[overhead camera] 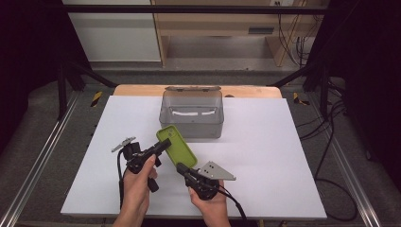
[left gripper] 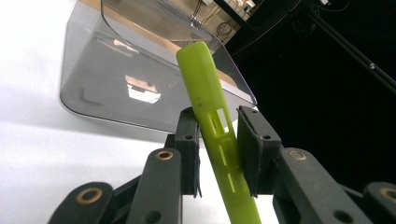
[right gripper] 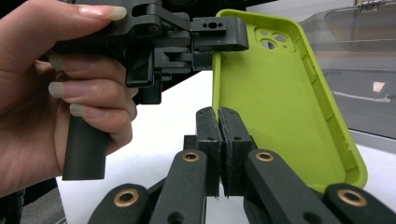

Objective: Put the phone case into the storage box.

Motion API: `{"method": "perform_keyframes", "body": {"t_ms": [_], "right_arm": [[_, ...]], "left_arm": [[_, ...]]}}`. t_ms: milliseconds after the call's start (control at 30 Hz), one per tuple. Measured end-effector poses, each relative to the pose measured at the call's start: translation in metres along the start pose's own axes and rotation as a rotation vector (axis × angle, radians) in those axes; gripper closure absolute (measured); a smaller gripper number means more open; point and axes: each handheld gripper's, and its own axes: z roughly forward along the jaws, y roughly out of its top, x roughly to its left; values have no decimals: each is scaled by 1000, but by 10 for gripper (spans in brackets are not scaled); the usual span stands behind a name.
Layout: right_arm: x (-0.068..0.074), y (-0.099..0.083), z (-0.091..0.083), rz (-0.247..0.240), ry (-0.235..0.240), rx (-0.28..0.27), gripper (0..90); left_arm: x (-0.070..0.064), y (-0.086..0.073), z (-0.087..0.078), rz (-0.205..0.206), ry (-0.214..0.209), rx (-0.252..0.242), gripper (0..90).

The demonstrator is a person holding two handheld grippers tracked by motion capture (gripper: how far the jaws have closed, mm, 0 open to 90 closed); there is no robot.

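Left gripper [overhead camera: 163,145] pinches green phone case [overhead camera: 176,146] edge; right gripper [right gripper: 218,116] jaws pressed together, empty. Keep grip firm, carry toward grey bin [overhead camera: 191,124] at 12 o'clock.

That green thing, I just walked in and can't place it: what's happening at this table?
A person holds tongs in each hand over a white table. The left tongs are shut on the edge of a green phone case, holding it up in front of a clear grey box with its lid open. The right tongs are shut with nothing visible between the jaws, right beside the case's lower edge. The case is not in the box.
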Motion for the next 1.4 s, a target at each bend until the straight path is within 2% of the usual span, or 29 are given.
{"method": "perform_keyframes", "body": {"t_ms": [900, 1400], "right_arm": [[-1, -5, 8, 16, 1, 27, 879], [-2, -6, 10, 40, 9, 26, 876]], "left_arm": [[-12, 1, 1, 30, 2, -9, 774], [-17, 2, 0, 78, 13, -10, 779]]}}
